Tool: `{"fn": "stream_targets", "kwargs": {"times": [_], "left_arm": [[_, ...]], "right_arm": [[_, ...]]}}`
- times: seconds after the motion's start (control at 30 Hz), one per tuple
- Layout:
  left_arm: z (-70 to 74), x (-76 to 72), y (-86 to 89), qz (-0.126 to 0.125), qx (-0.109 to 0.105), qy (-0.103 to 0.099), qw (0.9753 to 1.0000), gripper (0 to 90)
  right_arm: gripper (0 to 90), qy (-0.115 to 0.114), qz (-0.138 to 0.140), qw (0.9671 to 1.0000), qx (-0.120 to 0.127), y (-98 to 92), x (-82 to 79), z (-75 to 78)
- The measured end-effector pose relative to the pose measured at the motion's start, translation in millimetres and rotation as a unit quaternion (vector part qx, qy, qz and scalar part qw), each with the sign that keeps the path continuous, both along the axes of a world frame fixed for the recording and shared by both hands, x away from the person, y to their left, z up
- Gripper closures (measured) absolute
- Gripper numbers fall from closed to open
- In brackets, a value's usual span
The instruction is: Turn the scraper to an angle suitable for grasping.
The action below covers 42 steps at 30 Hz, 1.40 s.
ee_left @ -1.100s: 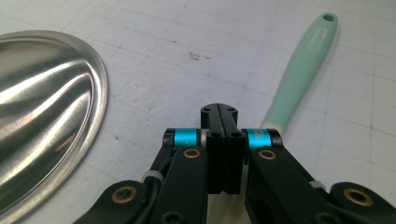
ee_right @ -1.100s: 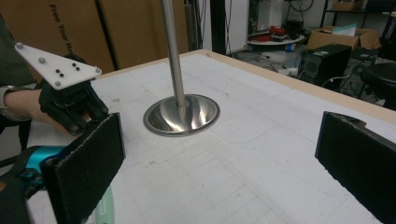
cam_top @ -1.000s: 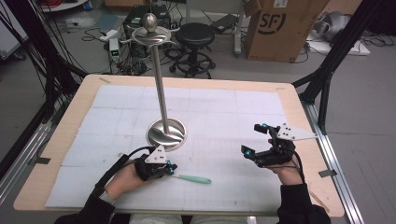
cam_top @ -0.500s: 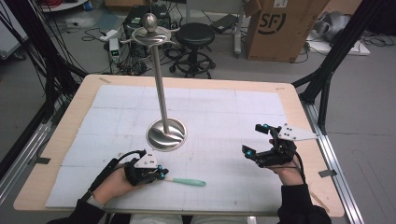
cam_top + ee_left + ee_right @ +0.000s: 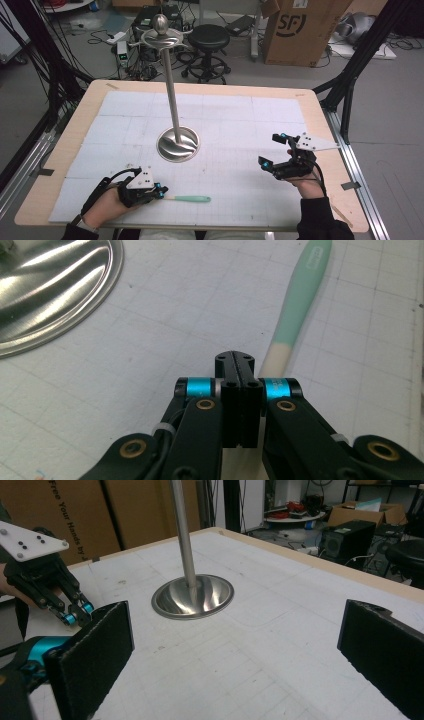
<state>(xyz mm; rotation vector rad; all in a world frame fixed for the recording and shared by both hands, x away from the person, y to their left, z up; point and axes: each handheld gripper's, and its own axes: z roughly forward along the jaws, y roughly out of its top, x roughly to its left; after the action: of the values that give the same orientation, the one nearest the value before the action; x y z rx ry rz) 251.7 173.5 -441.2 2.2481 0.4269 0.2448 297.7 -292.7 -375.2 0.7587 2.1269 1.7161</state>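
My left gripper (image 5: 159, 192) sat low at the near edge of the table (image 5: 60, 150), its jaws pressed flat together. In the left gripper view the closed tips (image 5: 239, 385) lay right over the cream end of the mint-green handled tool (image 5: 299, 300), and I couldn't tell for certain whether that end was pinched between them or merely lying beneath. From above, the tool (image 5: 187, 199) stretched flat on the white mat (image 5: 240, 120), its green handle pointing away toward my right, the pale end touching my left jaws.

My right gripper (image 5: 272, 151) hung well apart on the other side, jaws spread wide with nothing between the pads (image 5: 95, 655). Past them stood the metal stand (image 5: 192, 595), its round base on the mat and its pole rising upright.

By my reckoning this was the pick-up step, the grip on the tool's end just being settled. The next move called for a firm hold on that thin end and a careful lift, since the long handle would droop or swing. The stand (image 5: 178, 144) looked the likely place for it.
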Motion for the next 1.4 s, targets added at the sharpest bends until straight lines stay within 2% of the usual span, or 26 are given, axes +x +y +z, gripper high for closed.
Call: {"fn": "stream_targets", "kwargs": {"times": [0.03, 0.07, 0.13, 0.27, 0.33, 0.4, 0.53, 0.67, 0.7, 0.73, 0.83, 0.97, 1.17, 1.2, 1.33, 1.4], "left_arm": [[2.2, 0.5, -0.5, 0.007, -0.015, 0.001, 0.9999, 90.0], [7.2, -0.9, -4.2, 0.003, -0.038, 0.0, 0.9993, 90.0], [8.4, -3.0, -7.6, -0.004, -0.042, -0.005, 0.9991, 90.0], [6.7, -11.9, -30.8, -0.038, -0.021, -0.009, 0.999, 90.0], [6.7, -13.8, -45.4, -0.056, -0.02, -0.011, 0.9981, 90.0], [7.8, -13.3, -61.6, -0.063, -0.012, -0.01, 0.9979, 90.0], [6.2, -15.7, -91.5, -0.092, -0.004, -0.003, 0.9958, 90.0], [-1.2, -18.1, -113.7, -0.109, 0.018, 0.004, 0.9939, 90.0], [-1.5, -17.6, -116.1, -0.109, 0.011, 0.006, 0.994, 90.0], [-1.1, -15.7, -118.1, -0.109, 0.01, 0.016, 0.9939, 90.0], [-1.5, -12.7, -124.0, -0.107, 0.008, 0.023, 0.994, 90.0], [-1.7, -11.8, -129.5, -0.109, 0.012, 0.017, 0.9938, 90.0], [-2.7, -12.2, -128.5, -0.112, 0.01, 0.01, 0.9936, 90.0], [-2.6, -11.5, -128.0, -0.11, 0.012, 0.006, 0.9938, 90.0], [-3.1, -7.8, -124.9, -0.092, 0.006, 0.014, 0.9956, 90.0], [-3.4, -7.2, -124.5, -0.09, 0.004, 0.015, 0.9958, 90.0]], "right_arm": [[0.2, 0.0, 0.0, 1.0, -0.001, -0.1, 0.8, -0.4], [0.3, 0.002, 0.0, 1.0, -0.001, 0.4, 0.3, -0.4], [0.3, 0.001, 0.002, 1.0, -0.001, 0.8, 0.1, -0.3], [0.2, 0.0, 0.001, 1.0, -0.004, 0.9, 0.8, -0.7], [0.2, 0.002, 0.001, 1.0, -0.002, 0.9, 0.2, -0.5], [0.3, -0.001, 0.001, 1.0, -0.001, 0.3, 0.0, -0.1], [0.2, -0.001, -0.001, 1.0, 0.0, -1.0, 0.0, 0.0], [0.2, 0.001, -0.001, 1.0, -0.001, -0.6, 0.3, -0.6], [0.2, 0.004, 0.0, 1.0, -0.002, -0.2, 0.0, -0.9], [0.2, 0.004, 0.0, 1.0, -0.002, -0.2, 0.1, -1.0], [0.2, 0.005, 0.001, 1.0, -0.002, -0.3, 0.4, -1.1], [0.3, 0.005, 0.0, 1.0, -0.002, -0.4, 0.5, -1.5], [0.3, 0.002, 0.001, 1.0, -0.003, 0.0, 0.6, -1.6], [0.2, 0.005, 0.002, 1.0, 0.0, 0.3, 0.2, -1.4], [0.2, 0.008, 0.007, 0.9999, -0.001, 2.2, 0.2, -1.8], [0.2, 0.007, 0.006, 1.0, -0.002, 2.5, 0.6, -2.5]]}}
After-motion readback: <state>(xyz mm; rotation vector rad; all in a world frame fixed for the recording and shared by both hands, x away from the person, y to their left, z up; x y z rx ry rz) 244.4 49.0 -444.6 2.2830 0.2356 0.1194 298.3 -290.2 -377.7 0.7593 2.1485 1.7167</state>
